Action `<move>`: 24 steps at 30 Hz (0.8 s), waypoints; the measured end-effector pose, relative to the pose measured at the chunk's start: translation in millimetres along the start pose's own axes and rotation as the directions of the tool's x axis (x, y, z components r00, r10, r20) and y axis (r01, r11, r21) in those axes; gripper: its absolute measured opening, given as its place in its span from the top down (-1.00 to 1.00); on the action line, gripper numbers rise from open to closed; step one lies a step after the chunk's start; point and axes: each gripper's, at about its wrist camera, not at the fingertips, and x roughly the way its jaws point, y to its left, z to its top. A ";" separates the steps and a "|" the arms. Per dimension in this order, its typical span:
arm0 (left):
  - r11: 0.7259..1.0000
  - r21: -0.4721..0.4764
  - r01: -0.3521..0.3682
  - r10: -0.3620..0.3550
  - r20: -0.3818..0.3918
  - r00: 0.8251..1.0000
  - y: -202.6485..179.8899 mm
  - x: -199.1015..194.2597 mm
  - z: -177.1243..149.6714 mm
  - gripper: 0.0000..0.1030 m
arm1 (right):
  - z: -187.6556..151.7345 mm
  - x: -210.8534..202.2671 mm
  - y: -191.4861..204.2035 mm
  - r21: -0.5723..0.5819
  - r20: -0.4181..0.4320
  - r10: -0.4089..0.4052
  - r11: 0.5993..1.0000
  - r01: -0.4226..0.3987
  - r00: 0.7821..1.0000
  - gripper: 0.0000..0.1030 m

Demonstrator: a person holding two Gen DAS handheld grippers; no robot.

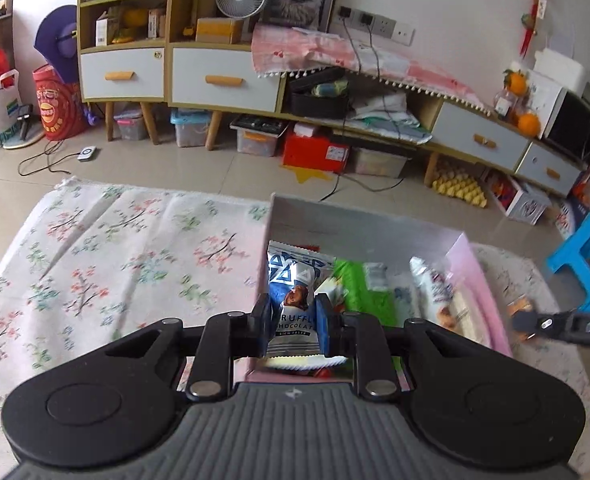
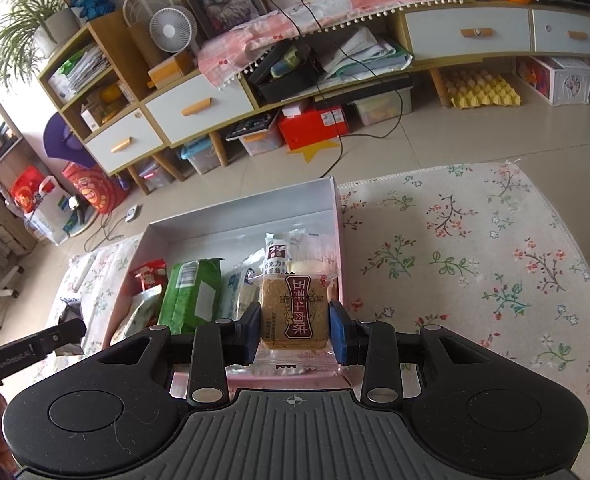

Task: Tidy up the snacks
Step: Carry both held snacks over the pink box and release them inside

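Left wrist view: my left gripper (image 1: 293,328) is clamped on a blue truffle chocolate packet (image 1: 295,300) over the pink box's (image 1: 489,296) left end. Right wrist view: my right gripper (image 2: 295,334) pinches a clear-wrapped brown biscuit pack (image 2: 295,312) above the box's right side, beside the floral cloth (image 2: 475,260).

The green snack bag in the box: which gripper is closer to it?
Left. The left gripper, holding a chocolate packet, sits right beside the green bag. The right gripper, holding a biscuit packet, is farther along the box.

A floral cloth (image 2: 475,264) covers the surface, and a snack-filled open box (image 2: 235,216) sits on it.
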 end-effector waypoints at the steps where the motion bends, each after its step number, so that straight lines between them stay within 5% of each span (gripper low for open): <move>1: 1.000 -0.003 0.010 -0.010 0.014 1.000 -2.8 0.5 3.6 0.60 | 4.4 8.5 0.7 0.013 0.000 -0.008 1.000 0.008 1.000 0.35; 12: 0.998 -0.055 0.038 -0.037 0.012 0.999 -13.8 47.6 23.6 0.60 | 28.0 38.0 8.5 0.118 -0.014 0.070 0.991 -0.068 0.997 0.35; 24: 0.990 -0.105 0.097 -0.098 -0.004 0.995 -21.2 78.9 32.2 0.60 | 43.7 83.9 43.5 0.100 -0.039 0.084 0.992 -0.080 0.996 0.34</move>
